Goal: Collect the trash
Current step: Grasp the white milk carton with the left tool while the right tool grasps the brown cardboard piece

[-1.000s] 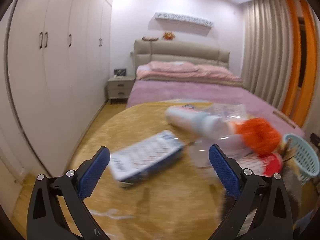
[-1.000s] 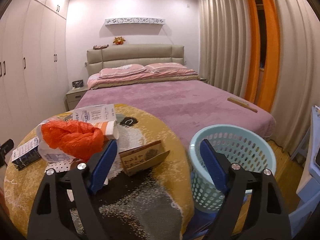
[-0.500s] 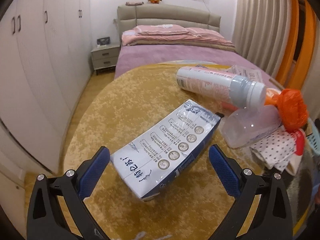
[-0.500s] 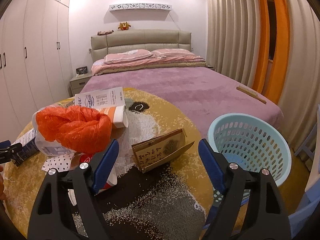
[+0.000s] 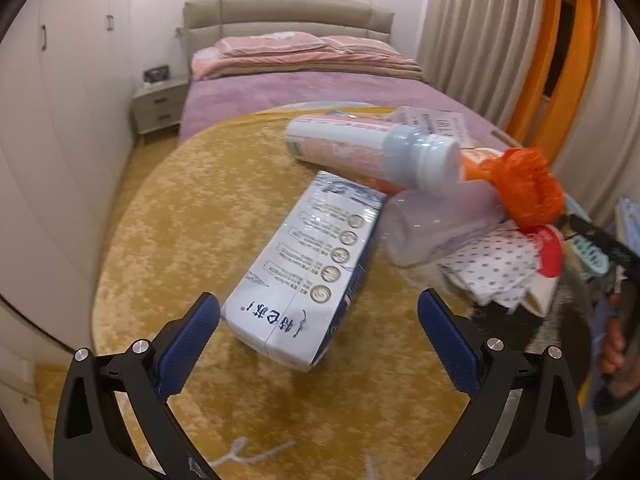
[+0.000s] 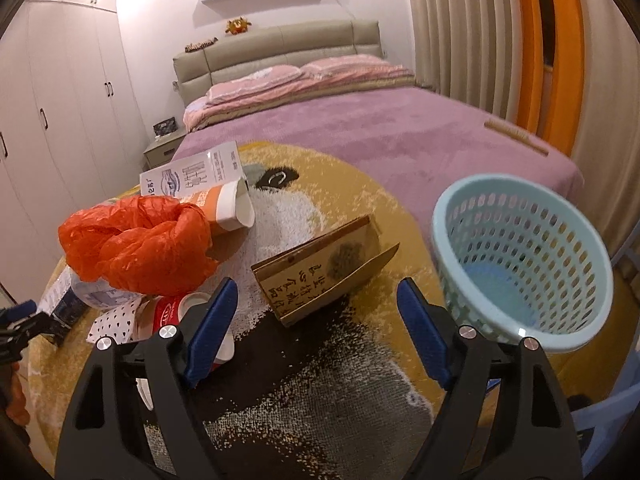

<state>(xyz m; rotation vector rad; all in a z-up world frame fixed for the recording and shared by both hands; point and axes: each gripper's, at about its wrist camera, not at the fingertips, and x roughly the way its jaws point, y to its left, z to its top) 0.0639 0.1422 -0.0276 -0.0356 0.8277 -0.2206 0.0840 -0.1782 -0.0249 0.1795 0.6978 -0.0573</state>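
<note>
In the left wrist view a blue-and-white milk carton (image 5: 308, 268) lies flat on the yellow rug, its near end just ahead of my open left gripper (image 5: 318, 332). Behind it lie a pink-labelled bottle (image 5: 360, 148), a clear bottle (image 5: 436, 224), an orange plastic bag (image 5: 528, 188) and a dotted cloth (image 5: 496, 268). In the right wrist view my right gripper (image 6: 316, 312) stands open, pointing at a brown cardboard box (image 6: 320, 272) lying open on the rug. The orange plastic bag (image 6: 136, 248) sits to its left and a light blue basket (image 6: 520, 260) to its right.
A bed with a purple cover (image 6: 380, 128) stands beyond the rug. White wardrobes (image 5: 60, 120) line the left wall, with a nightstand (image 5: 158, 106) beside the bed. Curtains (image 6: 480, 40) hang on the right. The other gripper's tip (image 6: 18, 320) shows at the left edge.
Both grippers have tipped downward and come closer to the trash. The milk carton now lies nearer the left gripper, and the cardboard box nearer the right one. Both have stayed open.
</note>
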